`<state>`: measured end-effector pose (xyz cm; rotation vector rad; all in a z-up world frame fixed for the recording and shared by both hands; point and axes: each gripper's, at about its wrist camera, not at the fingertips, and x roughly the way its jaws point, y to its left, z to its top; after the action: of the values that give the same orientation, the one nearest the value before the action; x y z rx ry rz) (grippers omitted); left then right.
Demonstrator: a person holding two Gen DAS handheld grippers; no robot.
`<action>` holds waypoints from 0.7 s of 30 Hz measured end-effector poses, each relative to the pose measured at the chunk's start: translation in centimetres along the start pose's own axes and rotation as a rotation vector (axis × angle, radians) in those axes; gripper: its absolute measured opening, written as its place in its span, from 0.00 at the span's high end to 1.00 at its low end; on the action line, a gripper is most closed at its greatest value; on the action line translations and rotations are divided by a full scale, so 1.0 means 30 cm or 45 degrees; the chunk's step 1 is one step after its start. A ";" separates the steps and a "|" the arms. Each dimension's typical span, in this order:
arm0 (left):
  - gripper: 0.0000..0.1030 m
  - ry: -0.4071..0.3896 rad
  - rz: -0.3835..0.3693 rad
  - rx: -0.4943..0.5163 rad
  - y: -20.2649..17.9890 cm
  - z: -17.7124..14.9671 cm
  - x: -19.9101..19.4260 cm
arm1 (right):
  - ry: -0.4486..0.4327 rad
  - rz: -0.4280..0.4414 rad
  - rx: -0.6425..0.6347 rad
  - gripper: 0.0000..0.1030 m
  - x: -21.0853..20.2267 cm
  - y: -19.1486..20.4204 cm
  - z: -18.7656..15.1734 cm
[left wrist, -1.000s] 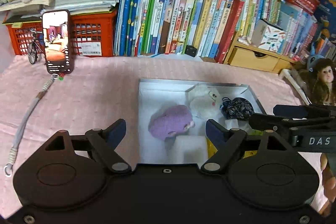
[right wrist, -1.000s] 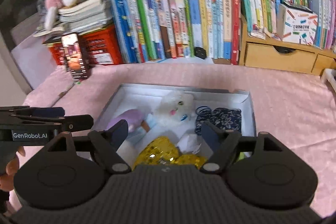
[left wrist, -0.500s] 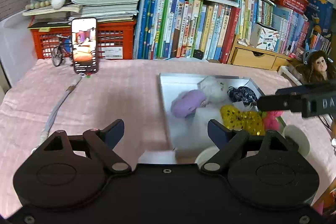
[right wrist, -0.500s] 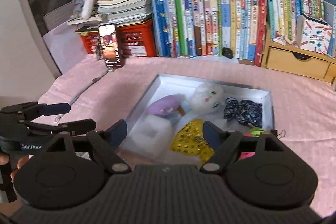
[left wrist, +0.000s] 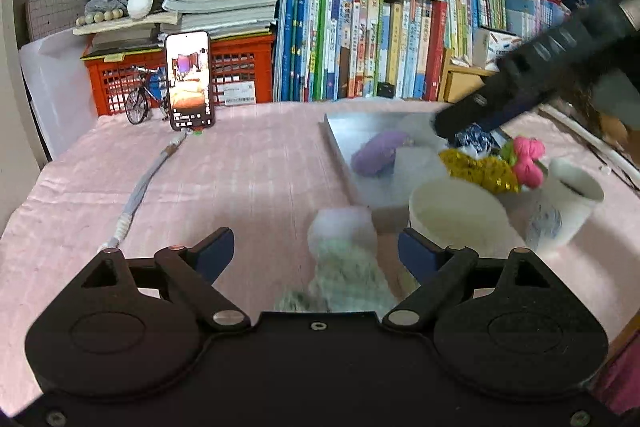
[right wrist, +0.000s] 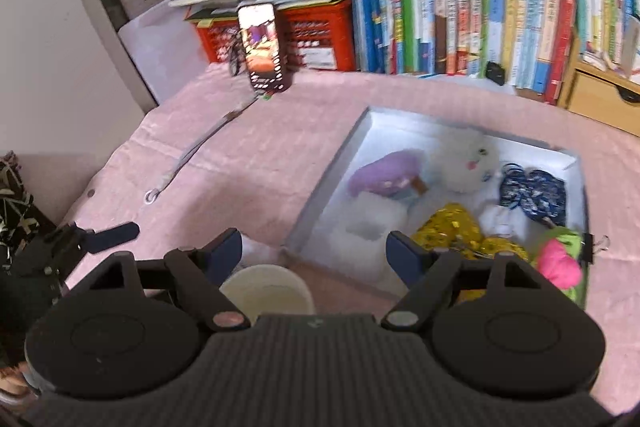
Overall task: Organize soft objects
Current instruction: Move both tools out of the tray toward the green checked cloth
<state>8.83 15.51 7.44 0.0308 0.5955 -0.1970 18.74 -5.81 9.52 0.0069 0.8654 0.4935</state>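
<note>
Both my grippers, left [left wrist: 316, 253] and right [right wrist: 314, 247], hang with fingers apart, empty, since the box [right wrist: 332, 183] already holds most toys.

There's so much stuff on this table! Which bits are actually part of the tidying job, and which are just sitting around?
Part of the job:
- grey box
- purple plush
- white fluffy toy
- gold sequin piece
- pink pom-pom
- blue patterned pouch
- fluffy green-white toy, outside the box

Just lying about:
- phone
- books
- red crate
- cream cup
</note>
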 end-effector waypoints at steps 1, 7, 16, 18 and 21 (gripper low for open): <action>0.14 0.004 -0.008 0.007 -0.002 -0.013 -0.001 | 0.020 0.006 -0.009 0.15 0.015 0.015 0.006; 0.14 0.028 -0.057 0.028 -0.013 -0.088 0.016 | 0.153 0.030 -0.037 0.17 0.132 0.095 0.039; 0.24 0.023 -0.096 0.010 -0.016 -0.129 0.067 | 0.309 0.003 -0.108 0.27 0.286 0.202 0.047; 0.30 0.026 -0.096 -0.002 -0.015 -0.128 0.081 | 0.327 -0.006 -0.118 0.29 0.310 0.216 0.050; 0.40 0.027 -0.079 -0.018 -0.014 -0.134 0.097 | 0.353 -0.022 -0.121 0.32 0.338 0.230 0.049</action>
<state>8.87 14.93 2.49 0.0009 0.6195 -0.2527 22.49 4.85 4.50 -0.1594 1.1115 0.5269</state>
